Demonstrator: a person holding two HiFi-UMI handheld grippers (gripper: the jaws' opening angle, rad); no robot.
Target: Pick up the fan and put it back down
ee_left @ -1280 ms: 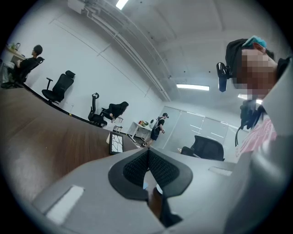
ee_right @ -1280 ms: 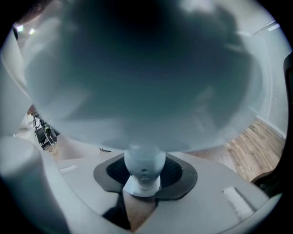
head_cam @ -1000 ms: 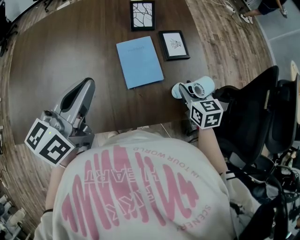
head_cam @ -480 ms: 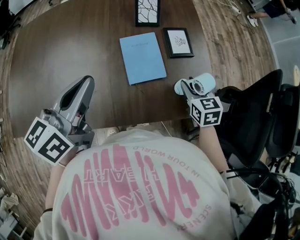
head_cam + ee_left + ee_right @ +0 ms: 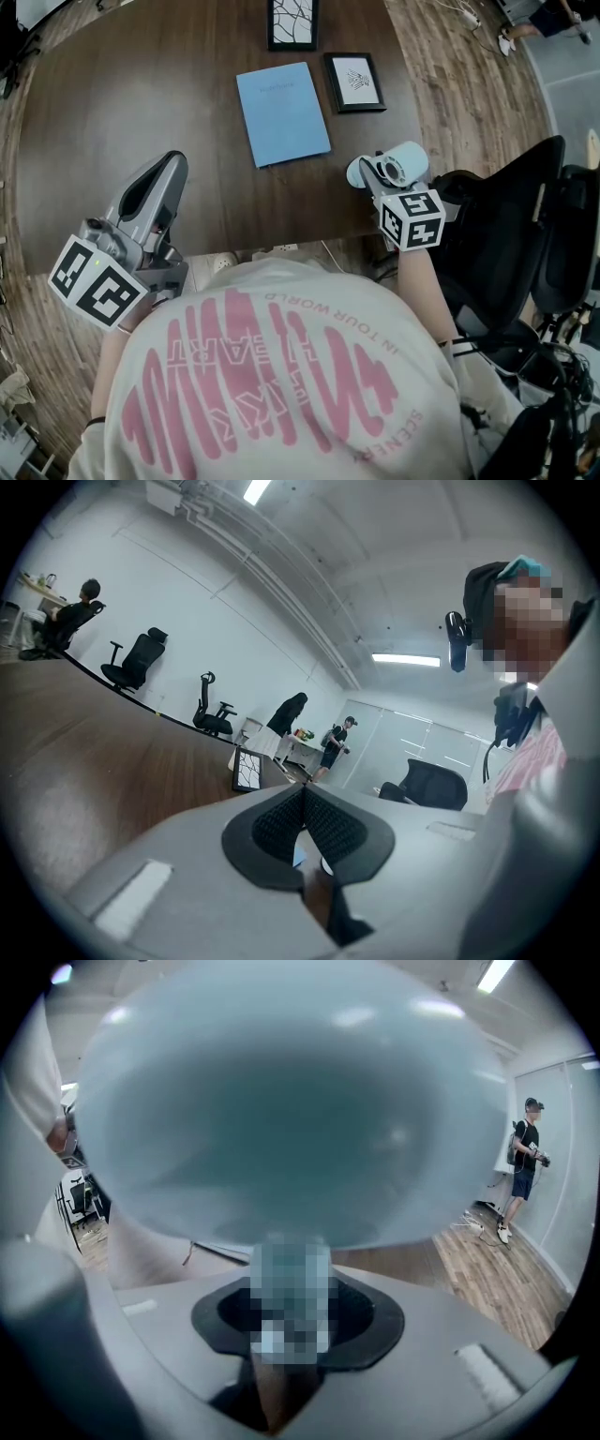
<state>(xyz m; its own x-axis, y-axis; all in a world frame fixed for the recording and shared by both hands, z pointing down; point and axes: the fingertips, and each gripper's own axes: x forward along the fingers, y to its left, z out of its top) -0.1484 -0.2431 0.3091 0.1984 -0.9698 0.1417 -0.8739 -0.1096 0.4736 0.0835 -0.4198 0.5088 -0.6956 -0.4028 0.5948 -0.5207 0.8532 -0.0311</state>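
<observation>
The fan (image 5: pixel 397 169) is small and pale blue, with a round head and a short handle. It sits at the dark wooden table's (image 5: pixel 112 103) front right corner, with my right gripper (image 5: pixel 376 184) shut on the handle. In the right gripper view the fan's head (image 5: pixel 281 1101) fills most of the picture above the jaws. I cannot tell whether the fan rests on the table or hangs just above it. My left gripper (image 5: pixel 172 161) is over the table's front left part, pads pressed together with nothing between them (image 5: pixel 302 789).
A light blue book (image 5: pixel 281 112) lies mid-table, with two framed pictures (image 5: pixel 292 21) (image 5: pixel 354 82) behind and beside it. A black office chair (image 5: pixel 506 244) stands close at the right. Cables and a power strip (image 5: pixel 272 251) lie below the table's front edge.
</observation>
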